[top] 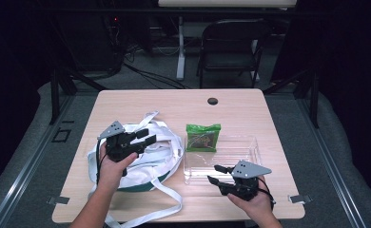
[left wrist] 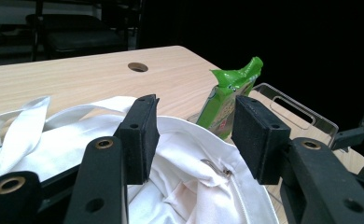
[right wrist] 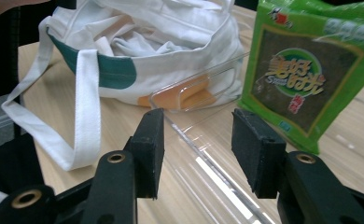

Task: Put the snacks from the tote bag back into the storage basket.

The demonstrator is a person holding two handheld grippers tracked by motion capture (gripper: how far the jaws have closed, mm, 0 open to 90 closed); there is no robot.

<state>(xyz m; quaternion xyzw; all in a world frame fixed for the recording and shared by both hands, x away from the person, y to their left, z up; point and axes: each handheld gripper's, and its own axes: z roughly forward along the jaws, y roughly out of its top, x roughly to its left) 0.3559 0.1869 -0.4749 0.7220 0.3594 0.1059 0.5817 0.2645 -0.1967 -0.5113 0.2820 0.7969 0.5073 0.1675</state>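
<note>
A white cloth tote bag (top: pixel 150 154) with a green patch and long straps lies on the left half of the wooden table (top: pixel 236 107). My left gripper (top: pixel 144 136) hovers open over the bag's mouth (left wrist: pixel 189 186). A green snack packet (top: pixel 202 137) stands against the far left end of a clear plastic tray (top: pixel 231 154); the packet (left wrist: pixel 227 100) also rises behind my left jaws. My right gripper (top: pixel 215 174) is open at the tray's near edge, with nothing between its pads. It points toward the packet (right wrist: pixel 306 74), the bag (right wrist: pixel 157 42) and the tray's handle end (right wrist: pixel 194 93).
A round cable hole (top: pixel 212 101) sits near the table's far edge. A dark folding chair (top: pixel 231 45) and a white desk leg (top: pixel 180 47) stand beyond the table. One bag strap (top: pixel 167 206) trails toward the table's front edge.
</note>
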